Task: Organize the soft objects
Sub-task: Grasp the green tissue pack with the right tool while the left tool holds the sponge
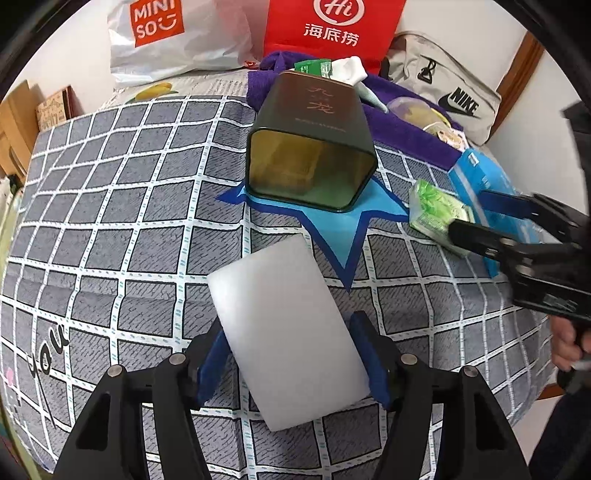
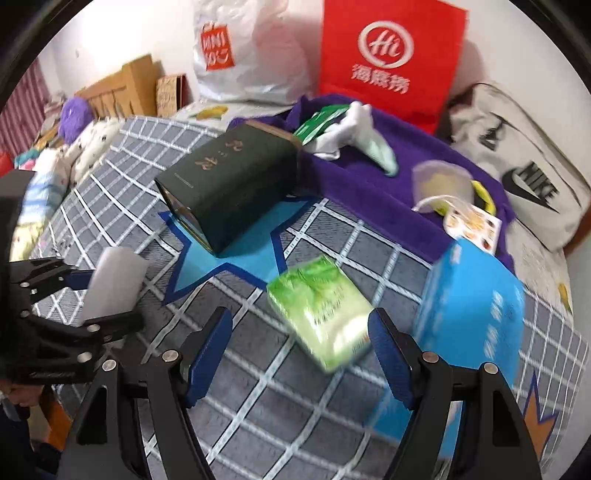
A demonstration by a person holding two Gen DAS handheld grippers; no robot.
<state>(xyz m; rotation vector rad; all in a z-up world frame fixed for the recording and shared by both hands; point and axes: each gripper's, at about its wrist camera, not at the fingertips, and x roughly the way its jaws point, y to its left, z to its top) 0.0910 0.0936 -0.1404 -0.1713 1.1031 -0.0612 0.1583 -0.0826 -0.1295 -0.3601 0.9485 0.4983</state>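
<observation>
My left gripper (image 1: 290,328) is shut on a white foam sponge block (image 1: 288,328) and holds it over the checked bedspread; the block also shows in the right wrist view (image 2: 114,280). A dark green tin (image 1: 314,147) lies on its side with its open mouth toward me, on a blue star patch (image 1: 332,225). My right gripper (image 2: 299,325) is open, its blue pads on either side of a green tissue pack (image 2: 321,310) lying on the bed. The pack also shows in the left wrist view (image 1: 432,210), by the right gripper's fingertips (image 1: 491,218).
A blue box (image 2: 472,314) stands right of the tissue pack. A purple towel (image 2: 369,177) behind holds a white sock (image 2: 358,129), a green packet and a small pouch. A red bag (image 1: 332,29), a Miniso bag (image 1: 173,37) and a Nike bag (image 1: 450,96) line the wall.
</observation>
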